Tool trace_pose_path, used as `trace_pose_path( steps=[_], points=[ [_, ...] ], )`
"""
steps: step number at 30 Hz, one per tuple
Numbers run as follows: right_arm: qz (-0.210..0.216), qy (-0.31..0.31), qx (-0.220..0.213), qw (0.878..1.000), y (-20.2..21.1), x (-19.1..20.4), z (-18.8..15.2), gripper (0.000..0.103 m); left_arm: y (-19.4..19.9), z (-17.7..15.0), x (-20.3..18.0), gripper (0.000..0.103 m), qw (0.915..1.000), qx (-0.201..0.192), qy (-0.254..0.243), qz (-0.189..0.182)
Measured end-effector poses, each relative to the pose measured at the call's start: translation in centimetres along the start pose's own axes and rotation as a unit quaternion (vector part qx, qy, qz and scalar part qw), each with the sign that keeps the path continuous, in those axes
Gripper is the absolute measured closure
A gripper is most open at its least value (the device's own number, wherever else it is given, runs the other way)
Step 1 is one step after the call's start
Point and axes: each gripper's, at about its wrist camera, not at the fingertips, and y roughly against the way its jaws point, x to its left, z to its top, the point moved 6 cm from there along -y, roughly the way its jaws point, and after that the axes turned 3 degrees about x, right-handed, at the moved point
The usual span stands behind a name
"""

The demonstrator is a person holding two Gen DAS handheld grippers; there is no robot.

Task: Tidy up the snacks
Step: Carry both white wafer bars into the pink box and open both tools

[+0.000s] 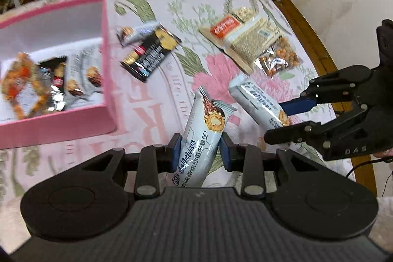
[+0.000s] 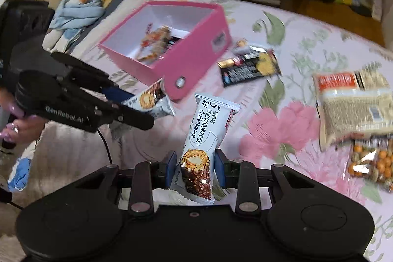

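My left gripper (image 1: 200, 150) is shut on a pale blue wafer bar (image 1: 201, 136) and holds it above the floral bedspread. It also shows at the left of the right wrist view (image 2: 145, 112), with its bar (image 2: 152, 101) close to the pink box's near corner. My right gripper (image 2: 195, 167) is shut on a second pale blue wafer bar (image 2: 208, 136). It shows in the left wrist view (image 1: 282, 120) with that bar (image 1: 258, 102). The open pink box (image 1: 105, 46) holds several snack packs (image 1: 44, 85); it also shows in the right wrist view (image 2: 196, 53).
A black snack pack (image 1: 149, 53) and a small bar lie on the bedspread right of the box. A beige packet with a red label (image 1: 243, 36) and a clear bag of orange nuts (image 1: 277, 60) lie farther right. The bed's wooden edge (image 1: 309, 41) runs along the right.
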Motion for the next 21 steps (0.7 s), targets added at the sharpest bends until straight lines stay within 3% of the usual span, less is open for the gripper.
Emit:
trace_pose_path(
  steps=[9,15,21],
  points=[
    [0.008,0.063,-0.035,0.997,1.0,5.8,4.6,0.065,5.5,0.0,3.0,0.071,0.9989,-0.027,0.01,0.037],
    [0.019,0.084,-0.059,0.995,-1.5,7.2,9.2,0.065,6.9,1.3,9.0,0.071,0.9917,-0.056,0.089,0.073],
    [0.017,0.096,-0.052,0.994,-6.9,7.2,14.8,0.065,6.1,3.9,15.5,0.071,0.9747,-0.09,0.175,0.106]
  ],
)
